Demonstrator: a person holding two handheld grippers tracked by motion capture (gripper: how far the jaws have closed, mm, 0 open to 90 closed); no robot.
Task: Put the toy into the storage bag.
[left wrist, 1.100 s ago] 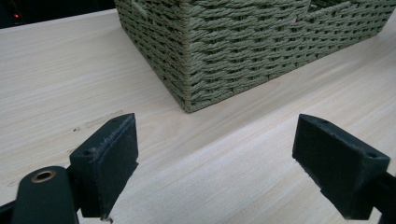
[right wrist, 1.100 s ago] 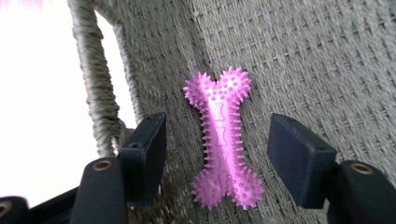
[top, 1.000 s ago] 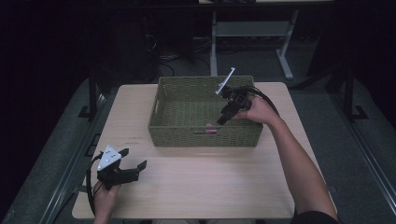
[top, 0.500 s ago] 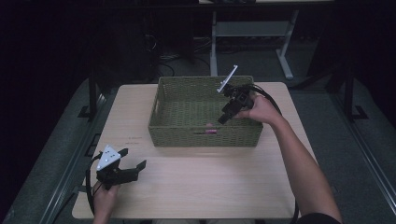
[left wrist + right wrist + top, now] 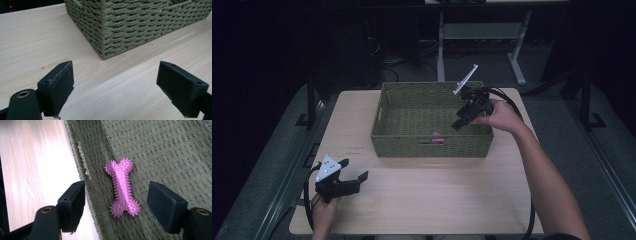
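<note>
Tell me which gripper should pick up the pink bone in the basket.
Right. The right gripper hangs open over the basket, and the bone lies between its jaws in its own view. The left gripper sits open on the table, outside the basket.

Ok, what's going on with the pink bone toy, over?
Right gripper open above pink bone. Bone flat in basket. Left gripper open, empty. Nothing blocking.

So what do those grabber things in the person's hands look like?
Both are black. The left gripper has two chunky square jaws, a grey three-cornered plate on top and a black cable looping off. The right gripper has a plate and cable too. The arms are bare; no sleeves show.
</note>
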